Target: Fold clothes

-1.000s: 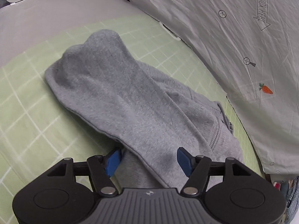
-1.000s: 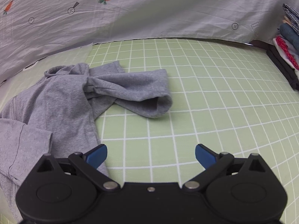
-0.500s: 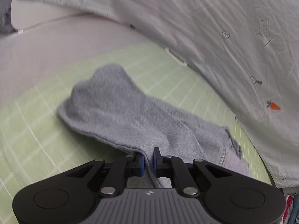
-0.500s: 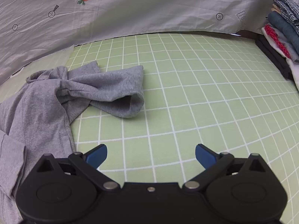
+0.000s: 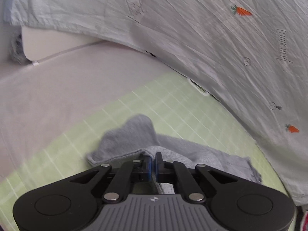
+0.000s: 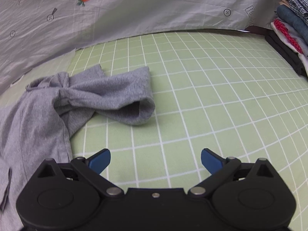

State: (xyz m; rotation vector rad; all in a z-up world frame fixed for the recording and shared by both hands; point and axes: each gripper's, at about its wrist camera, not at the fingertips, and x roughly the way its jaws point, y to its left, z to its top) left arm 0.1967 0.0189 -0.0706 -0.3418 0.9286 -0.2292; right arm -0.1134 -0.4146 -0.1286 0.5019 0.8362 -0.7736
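my left gripper [image 5: 153, 163] was pinched tight on an edge of the grey hoodie [image 5: 134, 134], which lay crumpled on the green grid mat [image 6: 211, 96] with one sleeve [image 6: 119, 98] flopped out, while my right gripper [image 6: 155, 158] hung wide over bare mat, holding nothing.

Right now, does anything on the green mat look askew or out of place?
Yes: the grey garment lies bunched and twisted, its sleeve flung sideways, cuff gaping. Otherwise nothing odd; the left gripper pinches its edge.
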